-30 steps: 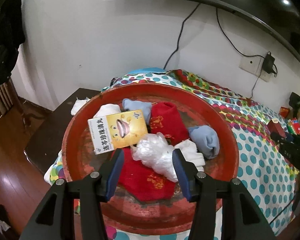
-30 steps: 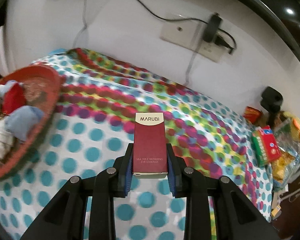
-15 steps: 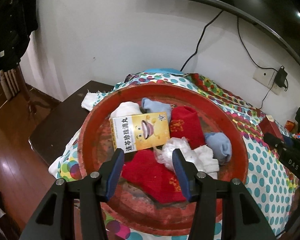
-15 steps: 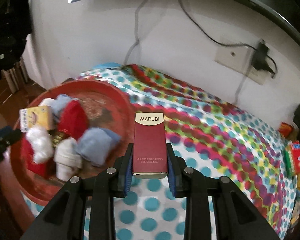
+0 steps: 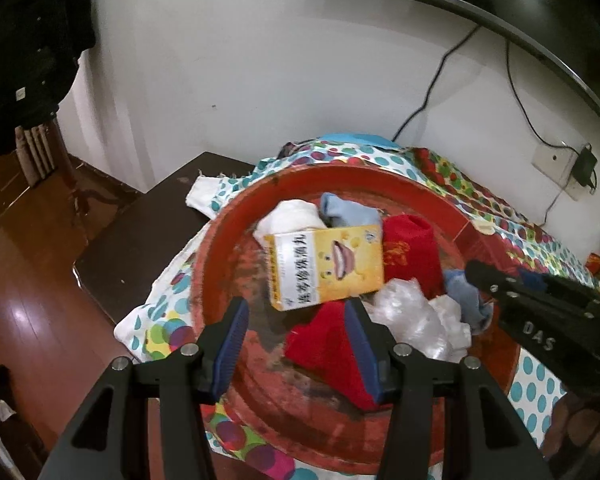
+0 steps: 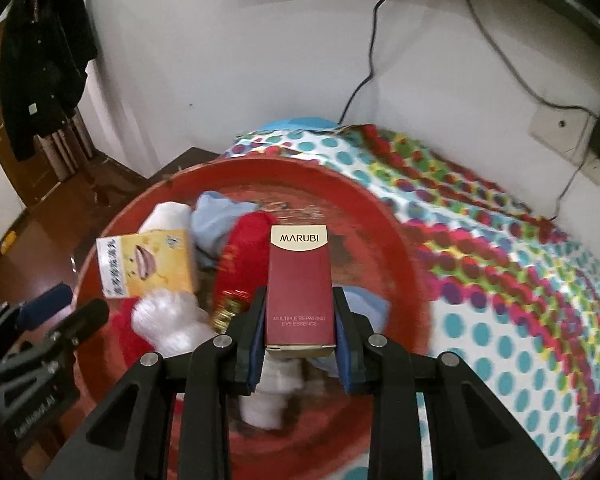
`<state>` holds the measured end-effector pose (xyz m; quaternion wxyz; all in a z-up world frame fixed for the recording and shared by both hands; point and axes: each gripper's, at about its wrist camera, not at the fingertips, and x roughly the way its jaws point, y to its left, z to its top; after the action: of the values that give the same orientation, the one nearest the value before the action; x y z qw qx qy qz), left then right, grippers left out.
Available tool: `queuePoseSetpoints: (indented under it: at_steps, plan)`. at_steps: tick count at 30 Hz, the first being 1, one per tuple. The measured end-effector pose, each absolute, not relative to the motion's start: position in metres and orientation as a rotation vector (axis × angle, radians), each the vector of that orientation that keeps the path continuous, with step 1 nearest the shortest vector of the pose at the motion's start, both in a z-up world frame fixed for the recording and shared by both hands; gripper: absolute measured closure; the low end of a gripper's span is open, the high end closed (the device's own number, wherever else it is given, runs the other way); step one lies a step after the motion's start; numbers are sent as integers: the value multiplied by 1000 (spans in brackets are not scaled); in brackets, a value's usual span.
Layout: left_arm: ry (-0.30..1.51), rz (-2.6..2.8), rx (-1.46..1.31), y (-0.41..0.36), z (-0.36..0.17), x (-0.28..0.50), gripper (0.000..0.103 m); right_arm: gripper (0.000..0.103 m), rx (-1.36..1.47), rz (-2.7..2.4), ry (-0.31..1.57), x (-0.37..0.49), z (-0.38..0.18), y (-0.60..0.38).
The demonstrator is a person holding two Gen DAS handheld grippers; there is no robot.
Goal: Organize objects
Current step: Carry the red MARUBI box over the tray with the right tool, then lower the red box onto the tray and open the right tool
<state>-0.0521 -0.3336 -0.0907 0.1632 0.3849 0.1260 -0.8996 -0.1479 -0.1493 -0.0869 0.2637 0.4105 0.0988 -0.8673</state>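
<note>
Right gripper (image 6: 300, 340): jaws clamped on the lower sides of the Marubi box (image 6: 300, 284), held upright with the label facing the camera. The box hung above the red tray (image 6: 395, 248), over its middle, not touching anything in it. Judged: gripped low so most of the carton stands proud of the pads, ready to be set down among the tray's contents.

Left gripper (image 5: 296, 336): jaws wide apart, holding nothing, poised above the tray's near side. Between its pads showed a red cloth (image 5: 327, 352) and the lower corner of the yellow box (image 5: 327, 266).

In the tray: the yellow box lay tilted on top of the pile, toward its left. Beside it sat a crumpled plastic bag (image 5: 403, 316), 2 blue socks, white socks and another red cloth. The tray's far half looked bare, so that seemed the likeliest spot for the carton.

The tray rested at the end of a dotted cloth (image 6: 499, 280), the wall behind.

Risk, as judged: the soft pile gives a poor footing, so an upright carton could topple.
</note>
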Motion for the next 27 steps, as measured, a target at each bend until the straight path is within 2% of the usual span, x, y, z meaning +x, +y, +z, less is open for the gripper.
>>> queuePoseSetpoints:
  at_steps: [8,21,27]
  plan:
    - [369,-2537,1081,-343,-91,-50,52,76,1169,-2311,224,-159,-106,-171]
    - [252,-2521,1085,-331,-92,-53,52,73,1193,-2311,261,-151,-115,-165]
    - [265,-2523,1088,-331,-93,-53,52,50,1227,-2308,230,-143,-108,-154]
